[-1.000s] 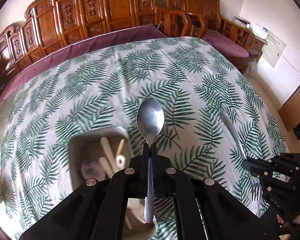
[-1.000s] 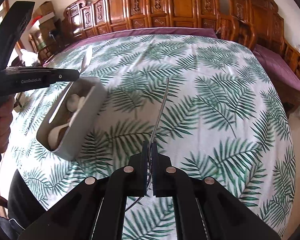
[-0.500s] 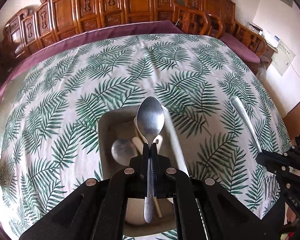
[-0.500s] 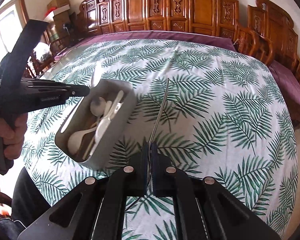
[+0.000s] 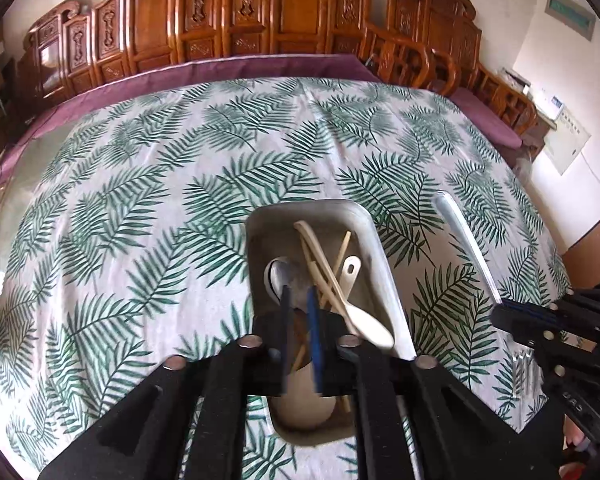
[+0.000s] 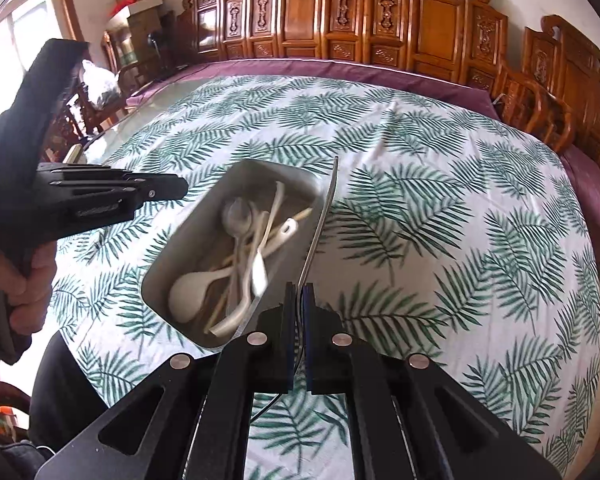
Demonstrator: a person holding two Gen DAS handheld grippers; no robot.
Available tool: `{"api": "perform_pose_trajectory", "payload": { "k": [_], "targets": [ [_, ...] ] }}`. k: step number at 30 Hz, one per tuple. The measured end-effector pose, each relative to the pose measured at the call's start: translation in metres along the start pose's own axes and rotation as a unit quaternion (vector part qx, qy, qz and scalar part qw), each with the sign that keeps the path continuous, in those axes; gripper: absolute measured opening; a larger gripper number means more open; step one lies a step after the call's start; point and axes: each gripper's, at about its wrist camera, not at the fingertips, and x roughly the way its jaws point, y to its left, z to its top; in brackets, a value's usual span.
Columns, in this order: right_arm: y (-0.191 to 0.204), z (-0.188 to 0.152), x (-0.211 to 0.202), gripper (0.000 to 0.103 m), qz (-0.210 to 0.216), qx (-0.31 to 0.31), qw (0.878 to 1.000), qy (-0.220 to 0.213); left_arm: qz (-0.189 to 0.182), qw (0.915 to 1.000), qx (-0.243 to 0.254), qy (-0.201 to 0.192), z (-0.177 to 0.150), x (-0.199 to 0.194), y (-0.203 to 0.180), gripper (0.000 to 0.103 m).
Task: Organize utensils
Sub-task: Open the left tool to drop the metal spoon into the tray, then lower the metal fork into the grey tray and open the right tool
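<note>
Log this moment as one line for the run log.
left tongs: opening, nothing gripped, above tray | right tongs: shut on fork | tray holds: metal spoon, pale spoons

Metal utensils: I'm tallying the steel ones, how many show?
2: a metal spoon in the tray, and a fork clamped in the right gripper. Others may hide beneath.

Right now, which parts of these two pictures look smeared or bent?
Left wrist view: the left gripper, its fingers parting, is sharp, the tablecloth bulges like a dome. Right wrist view: a spoon in the tray is motion-smeared, and the chair row curves.
</note>
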Motion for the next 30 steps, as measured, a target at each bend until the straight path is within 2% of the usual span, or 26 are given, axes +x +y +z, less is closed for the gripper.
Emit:
{"api": "perform_pose_trajectory", "payload": {
  "k": [5, 8, 11, 12, 15, 19, 21, 24, 30],
  "targets": [
    [0.022, 0.010, 0.011, 0.004, 0.013, -0.012, 1.000, 0.003, 0.009, 0.9997, -0.009, -0.023, -0.012, -0.023, 0.019, 0.020],
    [0.033, 0.016, 0.018, 0.004, 0.024, -0.015, 1.000, 0.006, 0.013, 0.9991, -0.017, -0.038, -0.019, -0.036, 0.030, 0.032],
    [0.041, 0.021, 0.026, 0.004, 0.034, -0.012, 0.999, 0.010, 0.016, 0.9985, -0.021, -0.047, -0.023, -0.045, 0.038, 0.039],
    [0.043, 0.023, 0.029, 0.004, 0.037, -0.010, 0.999, 0.011, 0.016, 0.9982, -0.023, -0.053, -0.025, -0.049, 0.041, 0.048],
    [0.050, 0.028, 0.037, 0.004, 0.041, -0.010, 0.999, 0.015, 0.022, 0.9971, -0.025, -0.069, -0.029, -0.059, 0.047, 0.066],
    [0.053, 0.034, 0.052, 0.004, 0.058, 0.008, 0.998, 0.025, 0.028, 0.9956, -0.030, -0.084, -0.032, -0.067, 0.056, 0.075],
    [0.053, 0.037, 0.059, 0.004, 0.063, 0.016, 0.997, 0.029, 0.021, 0.9949, -0.038, -0.091, -0.033, -0.070, 0.062, 0.086],
    [0.054, 0.039, 0.070, 0.004, 0.069, 0.026, 0.997, 0.038, 0.022, 0.9943, -0.040, -0.097, -0.035, -0.072, 0.065, 0.092],
    [0.052, 0.039, 0.088, 0.005, 0.075, 0.042, 0.995, 0.058, 0.026, 0.9946, -0.039, -0.092, -0.040, -0.069, 0.069, 0.094]
  ]
}}
